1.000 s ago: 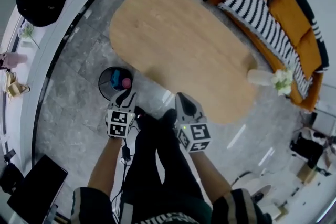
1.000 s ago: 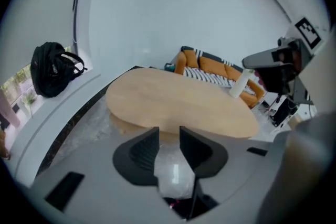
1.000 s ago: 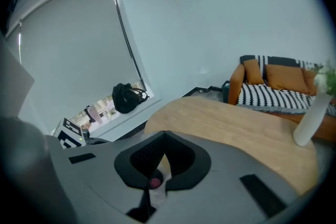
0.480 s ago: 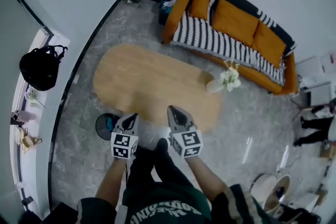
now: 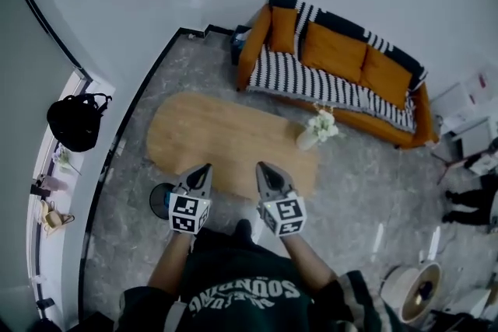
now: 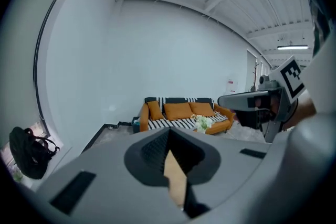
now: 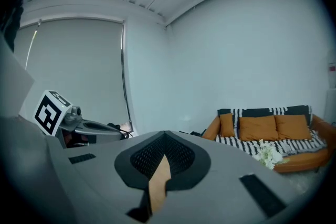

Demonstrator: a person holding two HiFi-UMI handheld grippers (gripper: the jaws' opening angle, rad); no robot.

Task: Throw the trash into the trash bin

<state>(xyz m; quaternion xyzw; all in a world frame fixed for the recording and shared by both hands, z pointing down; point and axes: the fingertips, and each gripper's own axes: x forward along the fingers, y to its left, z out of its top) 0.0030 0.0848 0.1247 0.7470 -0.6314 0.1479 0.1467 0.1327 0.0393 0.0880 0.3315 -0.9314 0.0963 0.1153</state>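
Table (image 5: 226, 140): bare except for a vase (image 5: 306, 141) at its right end. No trash seen on it or on the floor.
Risk (judged): a piece lying outside the head view would be missed.

Bin (image 5: 156, 202): on the floor by the table's near left corner, partly behind the left gripper (image 5: 204, 169). Something bluish inside, likely the trash.
Risk (judged): a step to the left could kick the bin over and spill it.

Left gripper: jaws closed, nothing between them.
Right gripper (image 5: 263, 167): jaws closed, nothing between them.

Writing: shirt (image 5: 241, 295) has pale lettering, upside down in the head view, not legible. Marker cubes show square patterns only, no words.
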